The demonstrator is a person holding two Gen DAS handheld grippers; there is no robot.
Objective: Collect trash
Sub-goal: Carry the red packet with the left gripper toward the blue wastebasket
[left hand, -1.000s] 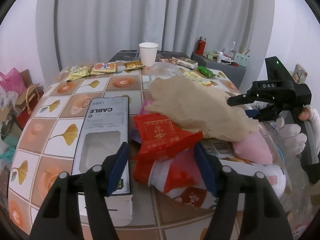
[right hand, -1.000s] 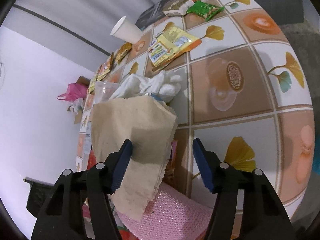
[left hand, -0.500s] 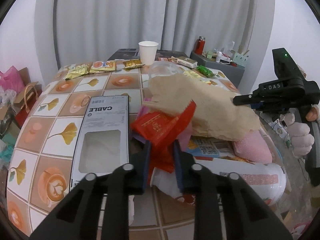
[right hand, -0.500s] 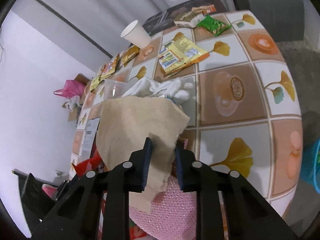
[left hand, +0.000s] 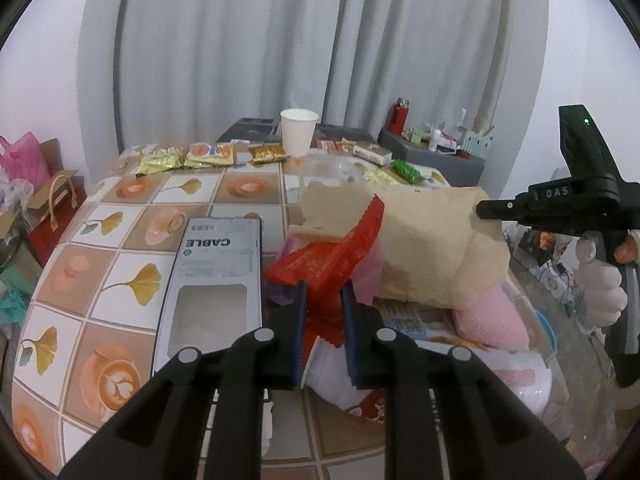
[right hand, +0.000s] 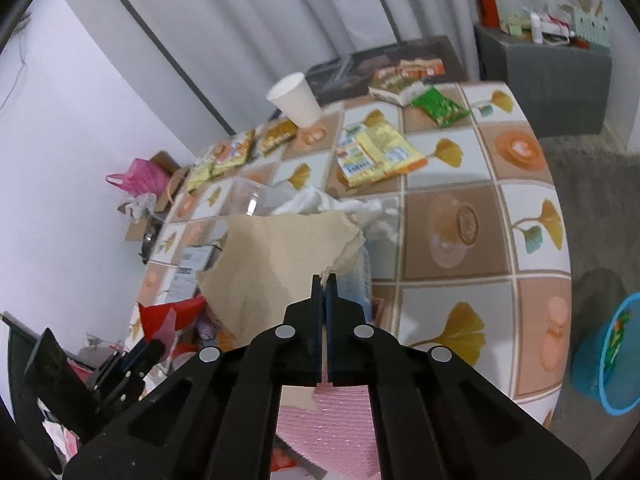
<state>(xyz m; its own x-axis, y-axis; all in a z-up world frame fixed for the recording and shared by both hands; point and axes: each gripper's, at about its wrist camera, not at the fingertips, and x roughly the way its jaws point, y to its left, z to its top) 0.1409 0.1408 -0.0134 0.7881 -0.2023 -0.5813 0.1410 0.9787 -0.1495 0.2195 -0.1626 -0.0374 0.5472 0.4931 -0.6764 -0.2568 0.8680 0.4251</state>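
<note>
The red wrapper (left hand: 336, 258) is pinched by the left hand-held gripper (left hand: 323, 312), the brown paper (right hand: 280, 256) at its near edge by the right hand-held gripper (right hand: 324, 286); both are judged light, limp and easily torn.

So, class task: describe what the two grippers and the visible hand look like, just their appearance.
Both grippers, left and right, are matte black, with angular linkage arms, round silver pivot pins and ribbed blue fingertip pads. Seen from the left camera, the right gripper's body carries white "DAS" lettering and a small green light. The hand gripping its handle wears a pale glove.
</note>
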